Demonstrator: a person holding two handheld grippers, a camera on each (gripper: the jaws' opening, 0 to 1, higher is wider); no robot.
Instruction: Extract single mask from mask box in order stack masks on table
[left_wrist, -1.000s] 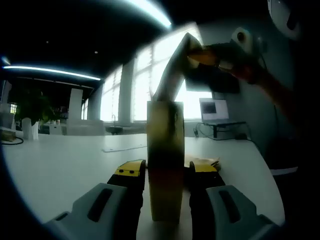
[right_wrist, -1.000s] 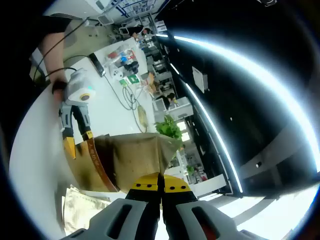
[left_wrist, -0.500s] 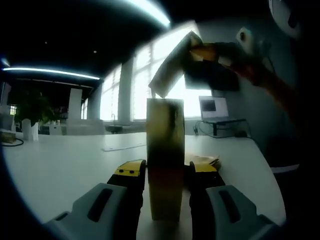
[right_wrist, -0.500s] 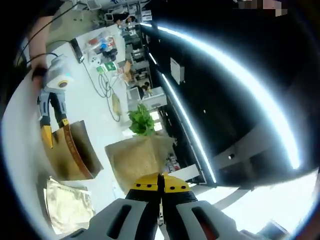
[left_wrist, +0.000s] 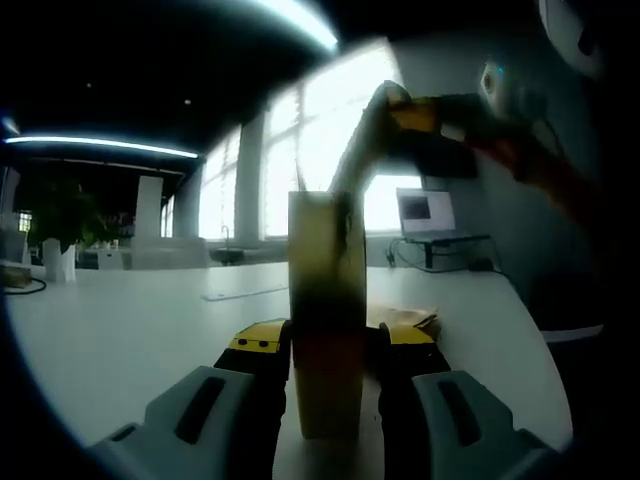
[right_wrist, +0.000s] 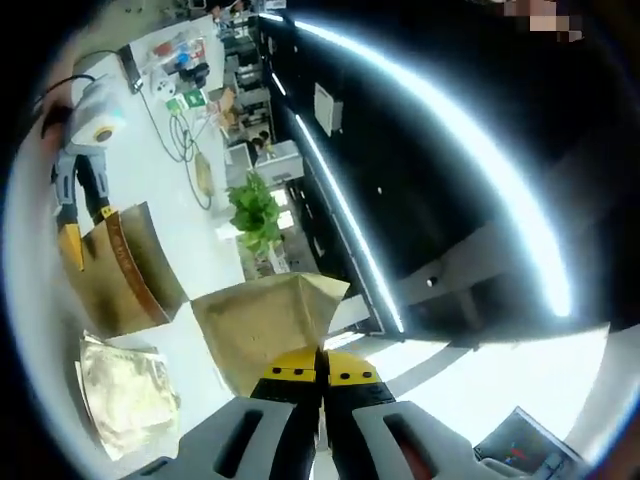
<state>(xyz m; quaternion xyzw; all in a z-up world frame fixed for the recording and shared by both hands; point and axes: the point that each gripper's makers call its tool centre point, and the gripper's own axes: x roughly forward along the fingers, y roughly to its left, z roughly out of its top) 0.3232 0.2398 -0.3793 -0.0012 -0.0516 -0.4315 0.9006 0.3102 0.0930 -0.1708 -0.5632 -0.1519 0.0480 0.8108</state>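
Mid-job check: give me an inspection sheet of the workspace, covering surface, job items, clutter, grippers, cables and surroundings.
Surface: white table, mostly bare.
Job's things: upright yellow-brown mask box clamped between the left gripper's jaws; one tan packaged mask lifted clear of the box; stack of packaged masks lying flat beside the box.
Clutter: small items at the table's far end, too small to identify.
Grippers: left gripper shut on the box; right gripper shut on the mask's edge.
Cables: dark cables across the far table.
Surroundings: green potted plant, bright windows, laptop, ceiling light strips.
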